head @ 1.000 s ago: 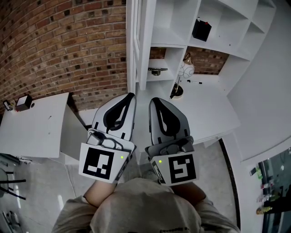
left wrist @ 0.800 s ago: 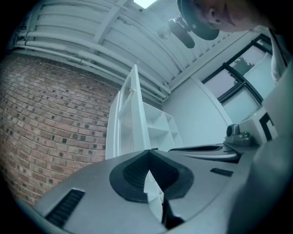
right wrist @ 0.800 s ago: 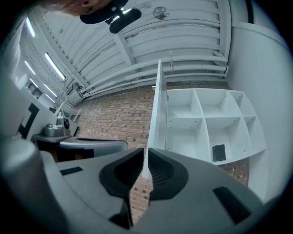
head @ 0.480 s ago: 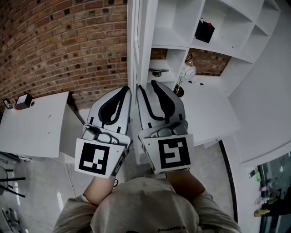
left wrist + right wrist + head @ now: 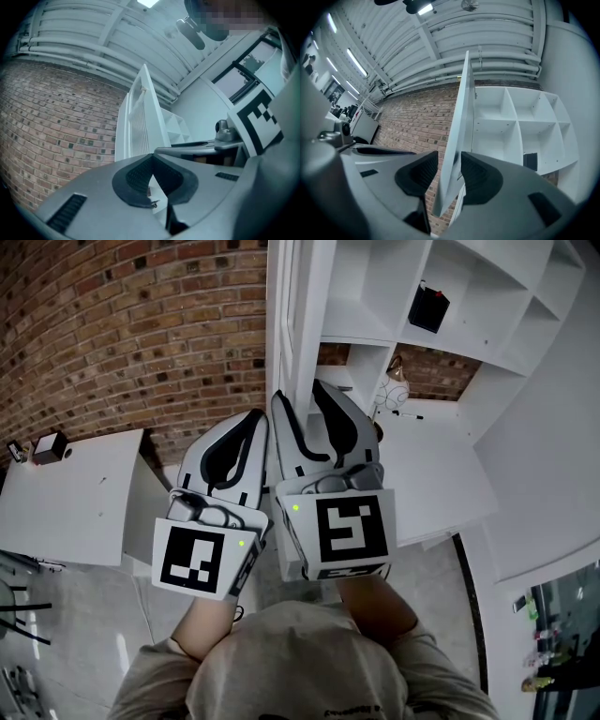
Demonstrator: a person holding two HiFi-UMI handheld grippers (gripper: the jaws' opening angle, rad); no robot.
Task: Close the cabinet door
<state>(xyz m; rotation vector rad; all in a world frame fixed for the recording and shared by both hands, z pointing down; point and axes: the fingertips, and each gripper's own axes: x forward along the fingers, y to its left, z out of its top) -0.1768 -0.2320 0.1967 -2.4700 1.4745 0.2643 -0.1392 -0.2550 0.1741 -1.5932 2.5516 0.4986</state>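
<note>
Two hand-held tools are in view, the left tool (image 5: 255,420) and the right tool (image 5: 300,393), and each carries one marker cube. There is one white cabinet door (image 5: 314,296) and one white shelving unit (image 5: 375,287). On the far right are one black box (image 5: 428,307), one round ornament (image 5: 393,387) and one pen (image 5: 405,414). One white surface (image 5: 75,502) at left bears one small box (image 5: 48,448).

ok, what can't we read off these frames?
- Any handle or hinges on the cabinet door: it is edge-on in every view, and the right gripper covers its lower edge in the head view.
- Black item, high in the head view: too small to identify.
- Ornament on the shelf: head view, too small for detail.
</note>
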